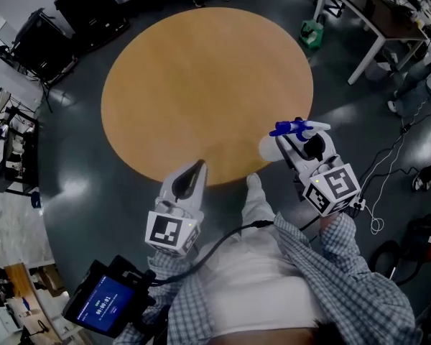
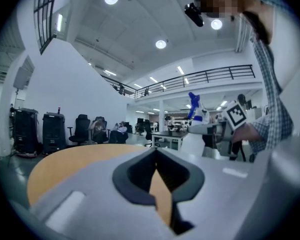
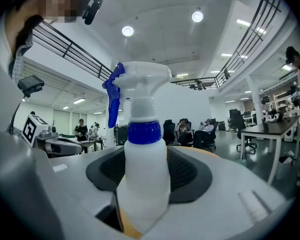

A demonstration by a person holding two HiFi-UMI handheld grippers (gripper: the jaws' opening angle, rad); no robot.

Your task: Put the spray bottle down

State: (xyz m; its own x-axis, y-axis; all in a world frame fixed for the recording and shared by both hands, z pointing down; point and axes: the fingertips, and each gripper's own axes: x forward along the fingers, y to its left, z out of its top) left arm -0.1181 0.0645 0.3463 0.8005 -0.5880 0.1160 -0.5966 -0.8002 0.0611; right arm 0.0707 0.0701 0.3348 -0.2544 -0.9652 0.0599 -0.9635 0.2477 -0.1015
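A white spray bottle (image 1: 274,148) with a blue trigger and collar stands upright between the jaws of my right gripper (image 1: 291,144), which is shut on its body. It hangs over the floor just off the front right rim of the round wooden table (image 1: 201,85). In the right gripper view the bottle (image 3: 142,179) fills the middle, its nozzle pointing left. My left gripper (image 1: 197,167) is shut with nothing in it, its tip at the table's front edge. In the left gripper view the closed jaws (image 2: 156,151) point across the tabletop (image 2: 65,161), with the bottle (image 2: 192,140) off to the right.
Dark floor surrounds the table. A desk (image 1: 366,6) and a green object (image 1: 312,34) stand at the back right, black cases (image 1: 43,42) at the back left. Cables (image 1: 388,171) lie on the floor at right. A screen device (image 1: 104,304) hangs at my left side.
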